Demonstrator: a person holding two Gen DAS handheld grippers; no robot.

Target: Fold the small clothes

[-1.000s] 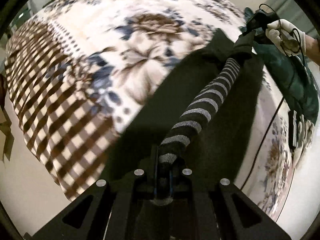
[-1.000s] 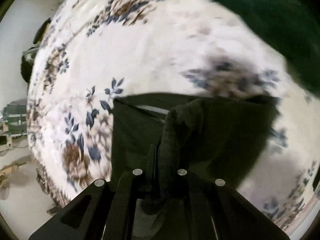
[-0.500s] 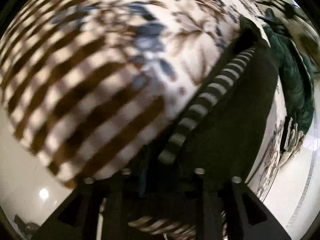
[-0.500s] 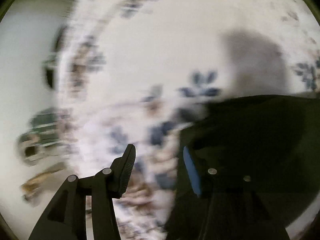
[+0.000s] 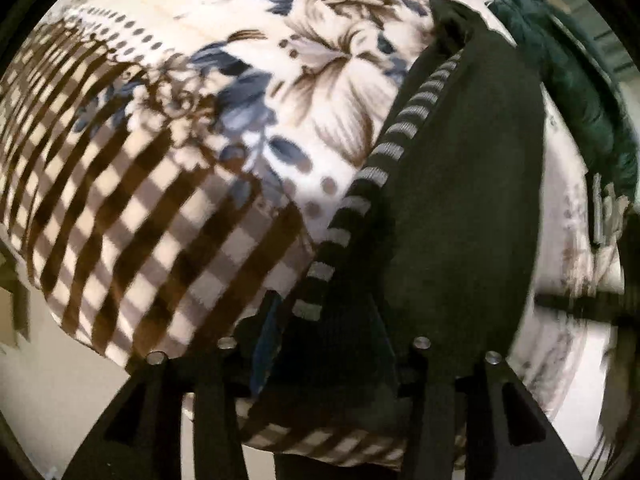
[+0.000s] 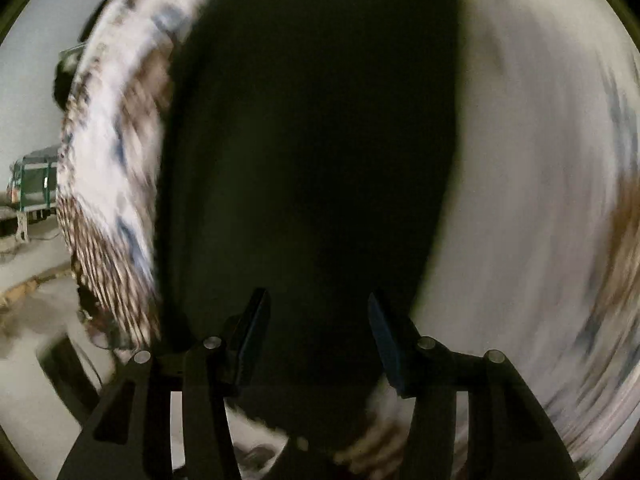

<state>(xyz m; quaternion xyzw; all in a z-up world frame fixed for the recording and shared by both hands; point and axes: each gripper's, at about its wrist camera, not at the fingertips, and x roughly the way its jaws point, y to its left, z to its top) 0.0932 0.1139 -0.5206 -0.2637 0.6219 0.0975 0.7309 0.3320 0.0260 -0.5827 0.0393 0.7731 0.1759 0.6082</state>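
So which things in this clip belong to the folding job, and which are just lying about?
Part of the job:
- black garment with its striped band, lying on the floral blanket
- left gripper, open around the garment's near end
- right gripper, open over the black cloth

Just lying about:
- dark green garment at the blanket's far edge
- green crate on the floor

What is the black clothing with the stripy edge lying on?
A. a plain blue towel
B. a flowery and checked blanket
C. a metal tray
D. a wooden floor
B: the black garment with its striped band lies on a blanket printed with flowers and brown checks, and both grippers, left and right, are open over the garment.
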